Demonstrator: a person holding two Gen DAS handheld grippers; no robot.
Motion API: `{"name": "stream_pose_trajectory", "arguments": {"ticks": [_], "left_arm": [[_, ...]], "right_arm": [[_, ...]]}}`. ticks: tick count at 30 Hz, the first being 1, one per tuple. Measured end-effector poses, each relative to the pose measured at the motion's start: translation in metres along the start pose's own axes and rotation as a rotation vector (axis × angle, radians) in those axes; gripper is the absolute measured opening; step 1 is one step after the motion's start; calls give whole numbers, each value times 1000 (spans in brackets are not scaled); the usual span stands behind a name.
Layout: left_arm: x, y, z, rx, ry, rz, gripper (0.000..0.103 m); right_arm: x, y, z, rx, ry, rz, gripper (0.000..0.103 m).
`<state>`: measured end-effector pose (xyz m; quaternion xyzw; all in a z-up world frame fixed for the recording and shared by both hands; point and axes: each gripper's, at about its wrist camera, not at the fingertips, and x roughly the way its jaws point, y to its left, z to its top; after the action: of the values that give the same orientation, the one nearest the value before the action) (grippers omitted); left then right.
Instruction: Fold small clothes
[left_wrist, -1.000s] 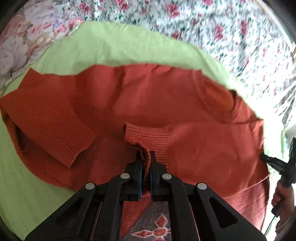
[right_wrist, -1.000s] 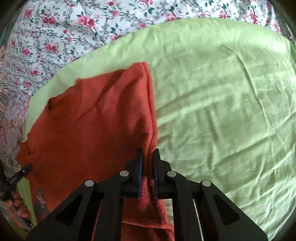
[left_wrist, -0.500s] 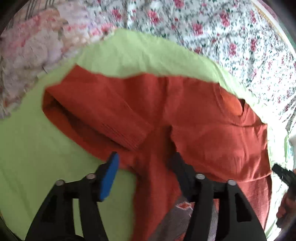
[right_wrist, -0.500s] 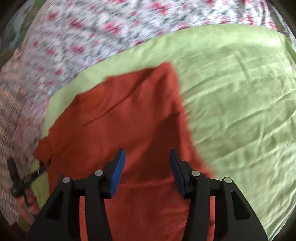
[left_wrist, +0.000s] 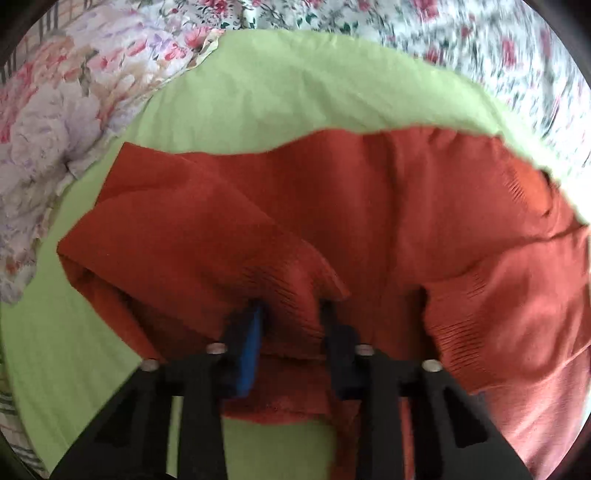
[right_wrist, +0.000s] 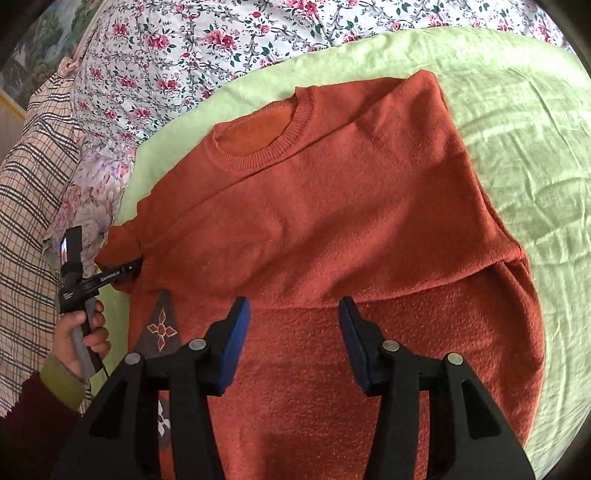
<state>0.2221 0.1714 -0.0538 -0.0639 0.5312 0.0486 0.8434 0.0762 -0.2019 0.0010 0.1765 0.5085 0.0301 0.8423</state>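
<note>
An orange knit sweater (right_wrist: 332, 221) lies on a light green sheet (right_wrist: 517, 110), neck hole at the far side, both sleeves folded in over its body. In the left wrist view the sweater (left_wrist: 369, 206) fills the middle. My left gripper (left_wrist: 291, 314) is open, its fingers either side of the ribbed cuff (left_wrist: 288, 284) of the left sleeve, low against the cloth. My right gripper (right_wrist: 293, 317) is open and empty above the sweater's folded edge. The left gripper (right_wrist: 127, 269) also shows in the right wrist view, at the sweater's left edge.
A floral bedspread (right_wrist: 184, 48) surrounds the green sheet (left_wrist: 295, 81). A plaid cloth (right_wrist: 33, 184) and a pale floral pillow (left_wrist: 48, 122) lie to the left. A grey patch with a red motif (right_wrist: 160, 328) shows on the sweater's near left.
Both grippers were shut on sweater parts one second ago and have opened and let go. The left gripper has moved left to the other sleeve's cuff. The right gripper has pulled back over the body.
</note>
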Motion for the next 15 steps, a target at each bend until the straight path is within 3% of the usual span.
{"name": "stream_pose_trajectory", "arguments": {"ticks": [1,5,8,15], "left_arm": [[-5,5,1,-29,-12,-37,8],[-33,11,-2,-74,-70,-101,6],[-58,-8,-5,-70,-106,-166,6],[-107,-121,-7,84,-165,-356,6]], "right_arm": [[-2,-1,-1,4,-2,-3,51],[-4,-4,-4,19,-9,-15,51],[-5,-6,-4,31,-13,-12,51],[-14,-13,-3,43,-41,-5,51]]}}
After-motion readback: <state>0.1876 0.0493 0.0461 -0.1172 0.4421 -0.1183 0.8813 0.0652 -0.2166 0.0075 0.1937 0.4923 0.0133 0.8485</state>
